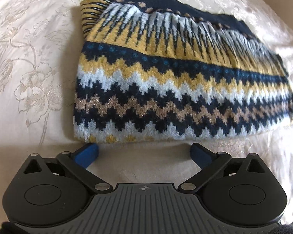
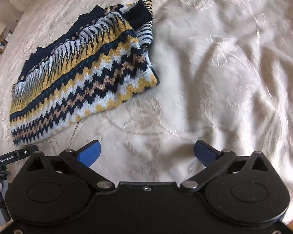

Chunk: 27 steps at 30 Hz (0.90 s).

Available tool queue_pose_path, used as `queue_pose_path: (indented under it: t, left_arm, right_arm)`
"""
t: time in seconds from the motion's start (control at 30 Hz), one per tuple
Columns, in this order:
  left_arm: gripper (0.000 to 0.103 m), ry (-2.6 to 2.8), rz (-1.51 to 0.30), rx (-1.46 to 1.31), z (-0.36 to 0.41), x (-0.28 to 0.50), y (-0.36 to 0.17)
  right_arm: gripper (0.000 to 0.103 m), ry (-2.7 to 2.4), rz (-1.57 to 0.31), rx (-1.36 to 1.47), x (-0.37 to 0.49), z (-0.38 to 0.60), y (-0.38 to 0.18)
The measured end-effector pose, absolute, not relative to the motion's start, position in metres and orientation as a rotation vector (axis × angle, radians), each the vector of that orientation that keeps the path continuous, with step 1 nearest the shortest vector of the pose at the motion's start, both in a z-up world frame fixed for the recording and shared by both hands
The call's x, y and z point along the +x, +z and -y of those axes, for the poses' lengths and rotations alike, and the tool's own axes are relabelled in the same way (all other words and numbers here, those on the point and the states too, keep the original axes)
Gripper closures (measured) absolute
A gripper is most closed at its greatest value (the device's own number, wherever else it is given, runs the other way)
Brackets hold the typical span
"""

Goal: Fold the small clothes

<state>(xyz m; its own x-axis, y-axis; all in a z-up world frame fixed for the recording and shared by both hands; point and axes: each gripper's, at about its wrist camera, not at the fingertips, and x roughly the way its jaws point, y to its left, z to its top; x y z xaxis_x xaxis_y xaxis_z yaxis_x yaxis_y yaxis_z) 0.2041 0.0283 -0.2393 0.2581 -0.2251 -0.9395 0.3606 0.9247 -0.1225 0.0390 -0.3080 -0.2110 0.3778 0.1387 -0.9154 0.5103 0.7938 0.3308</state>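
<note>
- Folded navy, yellow and white zigzag-knit sweater [image 1: 175, 74] lies mid-frame on cream embroidered bedspread [image 1: 29, 58].
- Left gripper [image 1: 144, 152], lower centre, gapes wide, empty.
- Right gripper [image 2: 147, 152] likewise spread, holding nothing.

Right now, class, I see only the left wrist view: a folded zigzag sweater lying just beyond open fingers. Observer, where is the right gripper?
Observer: The right gripper hangs over bare bedspread, to the right of the sweater and not touching it.
Operator: Is it holding anything?
Observer: No. Its blue fingers stand wide apart, with only bedspread between them.
Operator: Is the fold tidy at the end I see poorly?
Observer: Not quite. In the right wrist view a navy layer sticks out past the top fold at the sweater's far end.
</note>
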Motion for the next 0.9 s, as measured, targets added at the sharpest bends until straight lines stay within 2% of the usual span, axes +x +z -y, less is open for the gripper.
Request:
queue_pose_path:
  t: [0.23, 0.37, 0.53, 0.9]
  left_arm:
    - [0.003, -0.329, -1.311, 0.175, -0.005, 0.204, -0.238]
    - [0.021, -0.256, -1.291, 0.156, -0.001, 0.183, -0.226]
    - [0.026, -0.204, -1.277, 0.099, 0.007, 0.148, -0.207]
    - [0.026, -0.138, -1.14, 0.08, 0.048, 0.107, -0.154]
  right_arm:
    - [0.001, -0.223, -1.161, 0.702, 0.031, 0.325, -0.211]
    - [0.001, -0.182, -1.145, 0.732, 0.032, 0.34, -0.206]
    - [0.001, -0.106, -1.098, 0.757, 0.04, 0.365, -0.198]
    - [0.0, 0.058, -0.978, 0.778, 0.096, 0.425, -0.189]
